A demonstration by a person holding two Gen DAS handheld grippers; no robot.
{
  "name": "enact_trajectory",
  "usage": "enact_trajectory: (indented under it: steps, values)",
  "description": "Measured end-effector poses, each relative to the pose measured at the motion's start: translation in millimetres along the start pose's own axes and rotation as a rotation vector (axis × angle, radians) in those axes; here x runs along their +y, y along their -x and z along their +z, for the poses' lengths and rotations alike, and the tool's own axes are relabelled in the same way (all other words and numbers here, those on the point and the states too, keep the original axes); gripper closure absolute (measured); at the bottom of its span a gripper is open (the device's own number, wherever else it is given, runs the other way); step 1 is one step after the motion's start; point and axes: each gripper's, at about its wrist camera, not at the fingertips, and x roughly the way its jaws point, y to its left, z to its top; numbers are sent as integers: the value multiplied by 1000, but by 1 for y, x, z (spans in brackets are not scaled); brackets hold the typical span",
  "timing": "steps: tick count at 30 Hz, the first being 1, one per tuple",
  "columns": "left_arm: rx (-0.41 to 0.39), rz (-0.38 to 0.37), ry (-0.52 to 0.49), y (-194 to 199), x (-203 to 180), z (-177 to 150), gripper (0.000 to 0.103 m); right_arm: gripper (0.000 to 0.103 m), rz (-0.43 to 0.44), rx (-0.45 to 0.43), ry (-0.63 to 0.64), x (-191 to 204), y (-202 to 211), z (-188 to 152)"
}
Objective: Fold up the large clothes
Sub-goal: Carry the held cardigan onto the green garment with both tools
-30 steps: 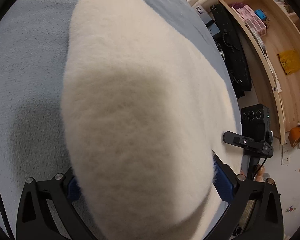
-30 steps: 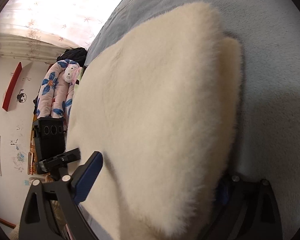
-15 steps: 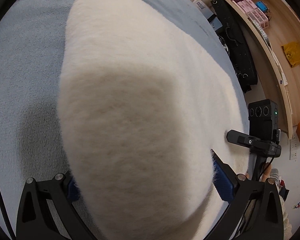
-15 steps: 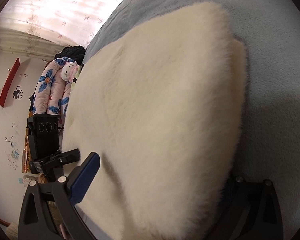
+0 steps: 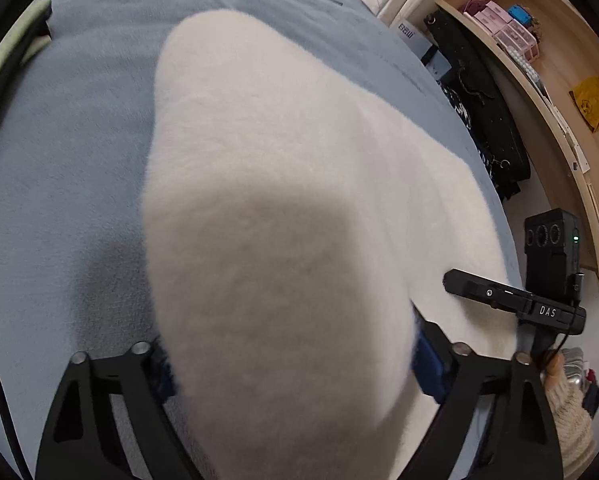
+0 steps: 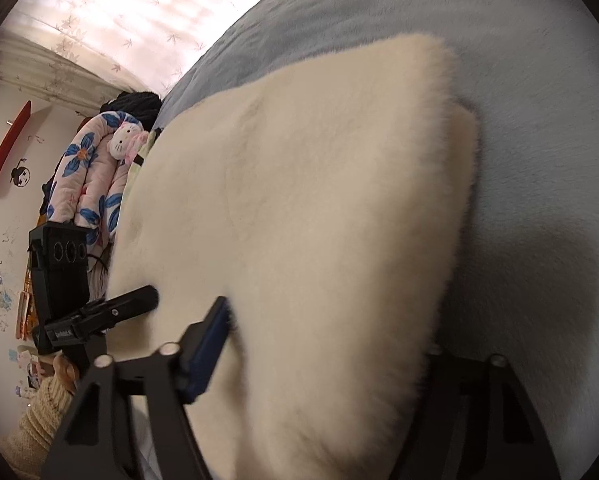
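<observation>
A thick cream fleece garment (image 5: pixel 279 200) lies folded on a blue-grey bed cover (image 5: pixel 67 140). Its near edge bulges up between the fingers of my left gripper (image 5: pixel 293 368). The jaws are closing, and both blue pads (image 5: pixel 427 364) sink into the pile. In the right wrist view the same garment (image 6: pixel 319 220) fills my right gripper (image 6: pixel 331 356). Those jaws are closing too. The left pad (image 6: pixel 207 344) presses into the fleece, and the right pad is hidden behind the fabric. A lower layer shows at the garment's far right edge (image 6: pixel 465 148).
The bed cover (image 6: pixel 539 120) stretches beyond the garment. A wooden shelf (image 5: pixel 559 60) and a black case (image 5: pixel 483 120) stand past the bed's right side. Floral bedding with a plush toy (image 6: pixel 127 140) and a curtain (image 6: pixel 119 12) lie on the other side. A person's knit sleeve (image 6: pixel 39 412) shows.
Both grippers' jaws have narrowed onto the fleece, the right one markedly. The left view has pulled up and back, so more of the bed shows beyond the garment.
</observation>
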Motion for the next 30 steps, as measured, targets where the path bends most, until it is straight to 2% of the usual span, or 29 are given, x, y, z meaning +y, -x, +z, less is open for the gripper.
enact_trajectory:
  steps: [5, 9, 15, 23, 30]
  values:
    - [-43, 43, -29, 18, -10, -2, 28, 55, -39, -27, 28, 26, 11, -7]
    - [-42, 49, -38, 37, -12, -9, 30, 56, -60, -26, 45, 52, 14, -23]
    - [-33, 66, -28, 74, -3, -36, 30, 56, -31, -16, 39, 90, 11, -60]
    - [-26, 76, 17, 138, 45, -92, 30, 57, 16, 12, 69, 162, -12, -119]
    - [-47, 104, 68, 206, 105, -133, 30, 57, 81, 40, 122, 235, -46, -156]
